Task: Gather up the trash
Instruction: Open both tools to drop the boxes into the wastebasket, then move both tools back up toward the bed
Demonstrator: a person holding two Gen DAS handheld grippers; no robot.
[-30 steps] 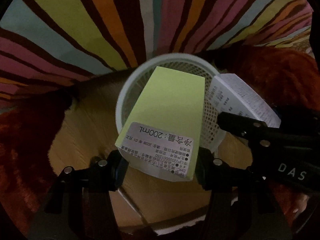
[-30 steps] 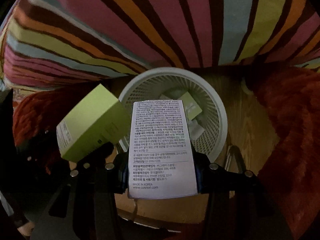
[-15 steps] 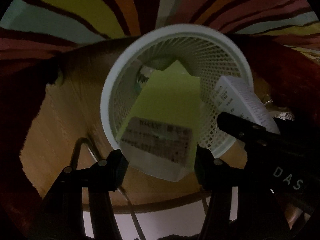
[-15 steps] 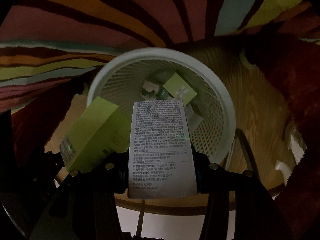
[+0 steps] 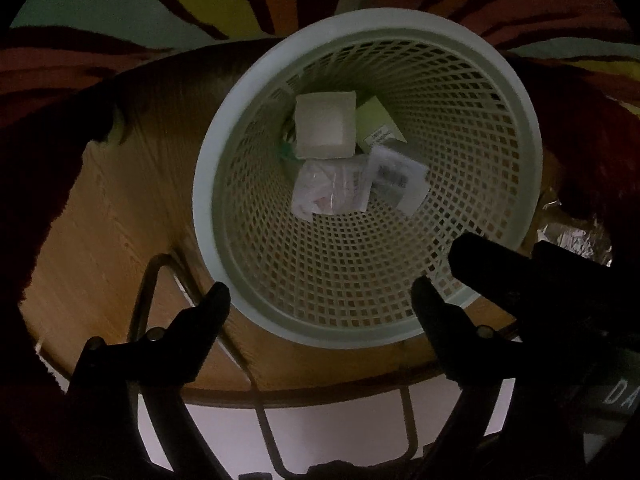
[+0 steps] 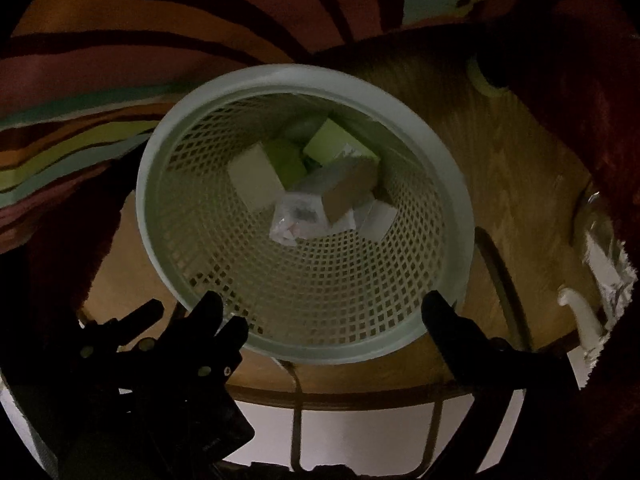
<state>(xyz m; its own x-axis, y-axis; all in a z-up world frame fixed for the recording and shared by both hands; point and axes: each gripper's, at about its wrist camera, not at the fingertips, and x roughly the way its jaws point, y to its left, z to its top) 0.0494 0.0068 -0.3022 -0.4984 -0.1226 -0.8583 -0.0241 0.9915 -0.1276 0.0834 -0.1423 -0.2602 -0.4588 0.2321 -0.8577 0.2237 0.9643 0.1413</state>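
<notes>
1. The left gripper (image 5: 320, 300) is hanging over the near rim of the basket with its jaws opening, already spread wide, and nothing is sitting between them.
2. The right gripper (image 6: 322, 312) is doing the same over the same rim: its jaws are opening, standing far apart, with only the mesh wall showing in the gap.
3. Each tool is showing up in the other's view: the right one as a dark arm at the lower right of the left wrist picture, the left one as a black cluster at the lower left of the right wrist picture, so the two are hanging side by side.
4. The white mesh basket (image 5: 524, 128) is standing upright on a round wooden table (image 5: 120, 216), and both cameras are looking down into it.
5. The trash is lying at the bottom of the basket: a pale box (image 5: 325, 125) showing its square end, a light green carton (image 5: 378, 124) just beside it, a white printed box (image 5: 398, 178) slightly blurred, and a crumpled clear wrapper (image 5: 330, 190) touching the boxes.
6. A crinkled foil scrap (image 6: 608, 260) is lying on the table, right of the basket and apart from it.
7. A striped cloth (image 5: 120, 4) in many colours is filling the background beyond the table, and a dark red furry cover (image 6: 580, 92) is bordering the table edge.
</notes>
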